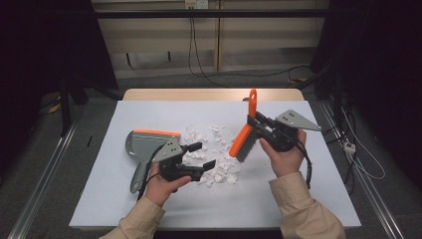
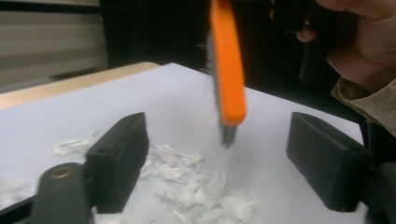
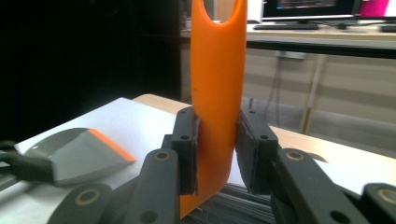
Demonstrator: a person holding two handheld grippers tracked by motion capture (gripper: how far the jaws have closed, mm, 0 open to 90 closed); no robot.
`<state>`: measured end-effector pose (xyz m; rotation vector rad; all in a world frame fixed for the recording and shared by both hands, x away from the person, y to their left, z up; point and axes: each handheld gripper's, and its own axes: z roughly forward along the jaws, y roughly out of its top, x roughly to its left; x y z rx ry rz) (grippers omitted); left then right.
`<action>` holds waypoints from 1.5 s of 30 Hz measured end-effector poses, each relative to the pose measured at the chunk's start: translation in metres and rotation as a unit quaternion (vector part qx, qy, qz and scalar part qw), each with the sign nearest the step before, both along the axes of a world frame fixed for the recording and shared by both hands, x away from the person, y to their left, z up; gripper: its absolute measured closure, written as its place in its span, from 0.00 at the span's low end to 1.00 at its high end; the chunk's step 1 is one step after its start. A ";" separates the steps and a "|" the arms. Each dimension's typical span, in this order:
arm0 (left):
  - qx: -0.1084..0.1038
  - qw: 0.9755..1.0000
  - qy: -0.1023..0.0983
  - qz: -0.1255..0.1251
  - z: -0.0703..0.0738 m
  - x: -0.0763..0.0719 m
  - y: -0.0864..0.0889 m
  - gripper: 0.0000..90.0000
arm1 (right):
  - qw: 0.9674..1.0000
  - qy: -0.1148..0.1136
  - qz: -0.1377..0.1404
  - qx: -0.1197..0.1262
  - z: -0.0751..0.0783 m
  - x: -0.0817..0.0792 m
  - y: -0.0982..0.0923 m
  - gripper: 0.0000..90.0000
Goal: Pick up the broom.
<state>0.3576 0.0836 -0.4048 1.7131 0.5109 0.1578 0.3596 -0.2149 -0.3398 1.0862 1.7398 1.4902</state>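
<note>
Evidently sweeping is underway: the right gripper (image 1: 259, 127) clamps the orange brush (image 1: 245, 134) above the paper scraps (image 1: 215, 154) mid-table. The left gripper (image 1: 203, 155), jaws apart and empty, must next fetch the dustpan (image 1: 144, 144) lying toward the table's left edge.

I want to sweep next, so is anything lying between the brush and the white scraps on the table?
Nothing visible does. The brush, clamped in the right hand-held gripper, hangs bristles-down at the right edge of the white scraps, with only bare table beneath. The dustpan lies on the pile's far side, to the left.
</note>
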 end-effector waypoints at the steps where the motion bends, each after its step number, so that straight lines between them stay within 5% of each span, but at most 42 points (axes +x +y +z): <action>1: 0.000 1.000 0.000 0.000 0.000 0.000 0.000 0.28 | 1.000 -0.001 0.006 -0.001 0.000 0.001 0.006 0.79; 13: 0.043 0.998 0.043 0.024 -0.013 0.015 -0.006 0.47 | 0.998 0.002 0.065 -0.018 -0.003 0.008 0.055 0.79; 18: 0.053 0.996 0.062 0.026 -0.014 0.014 -0.004 0.77 | 0.996 0.004 0.088 -0.023 -0.003 0.008 0.072 0.79; 22: 0.052 0.995 0.066 0.049 -0.019 0.011 -0.002 0.78 | 0.995 0.021 0.092 -0.022 -0.005 0.010 0.077 0.78; 23: 0.048 0.995 0.065 0.053 -0.019 0.010 -0.002 0.78 | 0.995 0.024 0.091 -0.015 -0.005 0.011 0.078 0.77; 26: 0.033 0.995 0.059 0.075 -0.018 0.008 0.000 0.78 | 0.995 0.022 0.093 0.012 -0.006 0.014 0.081 0.55; 33: 0.027 0.991 0.029 0.126 -0.013 0.007 0.010 0.78 | 0.997 0.028 0.073 0.027 -0.011 0.007 0.090 0.34; 36: 0.023 0.990 0.024 0.139 -0.012 0.007 0.013 0.78 | 0.995 0.048 0.073 0.037 -0.015 0.007 0.094 0.32; 45: 0.016 0.988 0.000 0.157 -0.010 -0.006 0.004 0.77 | 0.993 0.099 0.016 0.066 -0.032 0.011 0.122 0.32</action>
